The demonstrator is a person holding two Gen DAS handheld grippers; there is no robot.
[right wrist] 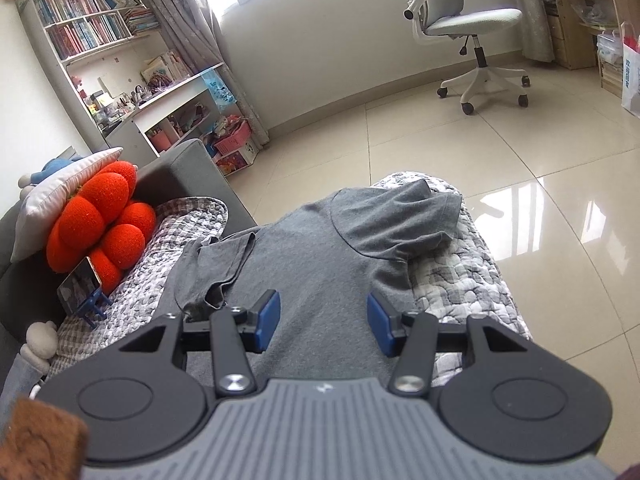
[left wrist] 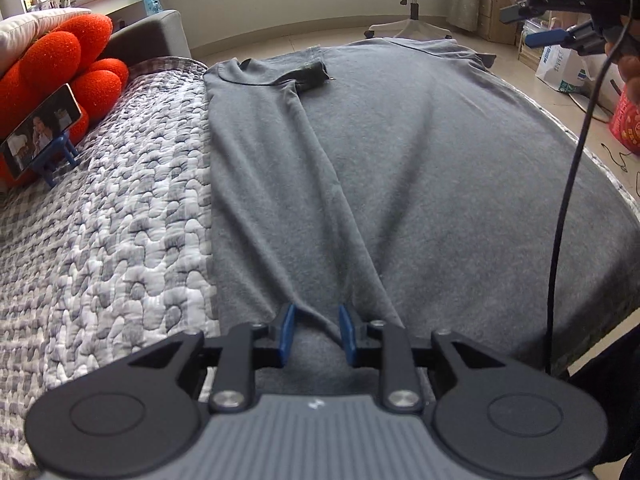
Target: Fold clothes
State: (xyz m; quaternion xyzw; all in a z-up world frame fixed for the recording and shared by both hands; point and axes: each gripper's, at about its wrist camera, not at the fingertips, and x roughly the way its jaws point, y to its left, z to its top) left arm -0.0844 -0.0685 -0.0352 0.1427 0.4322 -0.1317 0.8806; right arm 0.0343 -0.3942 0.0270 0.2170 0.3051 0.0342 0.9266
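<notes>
A grey T-shirt (left wrist: 400, 160) lies spread on a quilted bed cover (left wrist: 100, 240), its left side folded over toward the middle along a long crease. My left gripper (left wrist: 318, 330) sits low at the shirt's near hem, its blue fingers partly apart with a ridge of grey cloth between them. My right gripper (right wrist: 323, 320) is open and empty, held above the shirt (right wrist: 320, 248) near the collar end. It also shows in the left wrist view at the top right (left wrist: 540, 24), raised in the air. The right sleeve (right wrist: 400, 216) lies flat, pointing away.
An orange plush cushion (left wrist: 60, 68) and a phone on a blue stand (left wrist: 40, 132) sit at the left of the bed. A white office chair (right wrist: 468, 24) stands on the tiled floor beyond. A black cable (left wrist: 568, 200) hangs across the shirt's right side. Bags stand at the far right.
</notes>
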